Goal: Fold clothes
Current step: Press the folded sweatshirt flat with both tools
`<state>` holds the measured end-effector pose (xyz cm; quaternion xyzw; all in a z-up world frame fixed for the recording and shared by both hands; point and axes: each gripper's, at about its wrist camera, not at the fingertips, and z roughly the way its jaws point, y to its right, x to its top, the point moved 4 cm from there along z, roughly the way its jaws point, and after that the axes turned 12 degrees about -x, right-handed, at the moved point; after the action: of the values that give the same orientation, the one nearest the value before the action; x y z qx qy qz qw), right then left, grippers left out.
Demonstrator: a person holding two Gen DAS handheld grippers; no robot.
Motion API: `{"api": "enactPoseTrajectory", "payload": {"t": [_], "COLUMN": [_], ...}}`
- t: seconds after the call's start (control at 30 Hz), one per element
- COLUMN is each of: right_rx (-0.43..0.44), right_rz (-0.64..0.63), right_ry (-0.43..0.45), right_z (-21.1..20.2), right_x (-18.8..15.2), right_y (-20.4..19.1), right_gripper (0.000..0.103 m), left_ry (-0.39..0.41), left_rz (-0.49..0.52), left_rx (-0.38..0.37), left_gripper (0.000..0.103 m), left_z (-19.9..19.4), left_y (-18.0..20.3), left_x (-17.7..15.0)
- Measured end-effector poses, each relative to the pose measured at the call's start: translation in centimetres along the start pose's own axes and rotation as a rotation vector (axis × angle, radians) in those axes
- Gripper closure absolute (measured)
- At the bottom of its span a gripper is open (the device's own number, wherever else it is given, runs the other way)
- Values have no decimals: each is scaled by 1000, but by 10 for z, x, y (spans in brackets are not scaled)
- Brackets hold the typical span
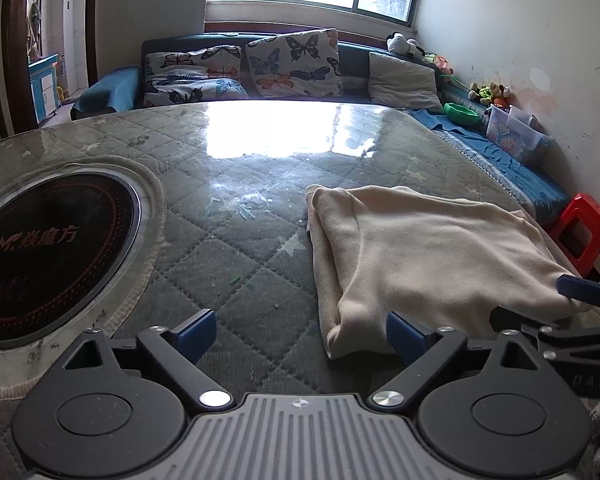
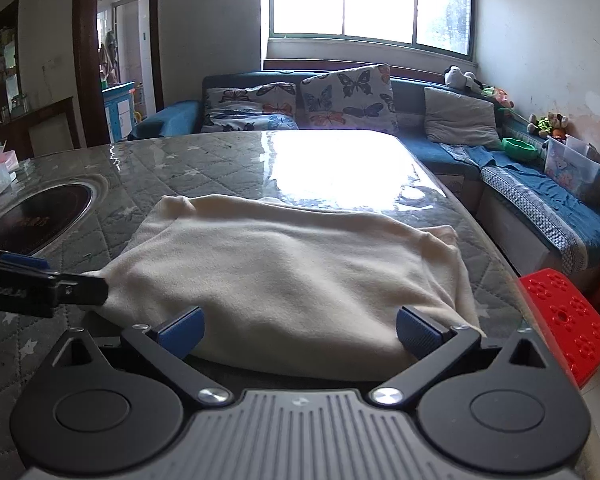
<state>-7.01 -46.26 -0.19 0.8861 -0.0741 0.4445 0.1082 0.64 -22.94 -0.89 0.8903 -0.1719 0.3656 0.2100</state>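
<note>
1. Cream garment point(image 2: 284, 276), folded to a thick, roughly rectangular pad, lying flat on the counter point(image 1: 236, 248) near its front right corner; long axis running left to right along the front edge in the right wrist view.
2. Directly ahead of the right gripper point(image 2: 298, 330): near folded edge of the garment sitting just between its blue fingers point(image 2: 182, 330), which stand wide apart and press on nothing.
3. To the right of the left gripper point(image 1: 302, 334): only the near left corner of the garment reaching its right finger point(image 1: 406, 336), touching or not cannot be told; these fingers also spread wide, nothing held.
4. Judged nearer and better centred: the right hand; the left hand at the garment's left end, its tip seen from the right wrist view at the fabric's left edge.
5. Fabric soft and matte, knit-like, with rounded, puffy fold edges and small wrinkles; likely to sag if lifted from one corner only.
6. Counter surface hard and glossy, glass over a quilted grey cloth with pale stars, strong window glare in the middle; slippery for cloth, probably.
7. Round black induction hob point(image 1: 48, 248) set in the counter towards its left side, well apart from the garment.
8. Red plastic stool point(image 2: 566, 316) beyond the right edge, below the counter.
</note>
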Motion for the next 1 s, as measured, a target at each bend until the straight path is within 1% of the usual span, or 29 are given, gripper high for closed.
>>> {"api": "enactPoseTrajectory", "payload": {"t": [0.27, 0.5, 0.77, 1.0], "right_rx": [-30, -51, -80, -97], "right_rz": [23, 79, 107, 109], "right_ry": [1, -20, -45, -56], "right_z": [-8, -14, -18, -22], "right_x": [-5, -16, -31, -37], "right_y": [3, 11, 16, 18], "right_gripper": [0, 0, 0, 0], "left_ry": [11, 17, 8, 10], "left_rz": [42, 90, 94, 104], "left_rx": [0, 18, 22, 5], "left_gripper": [0, 0, 0, 0], "left_z": [-13, -21, -27, -31], "left_y": [10, 16, 13, 17], "left_x": [-6, -13, -22, -29]}}
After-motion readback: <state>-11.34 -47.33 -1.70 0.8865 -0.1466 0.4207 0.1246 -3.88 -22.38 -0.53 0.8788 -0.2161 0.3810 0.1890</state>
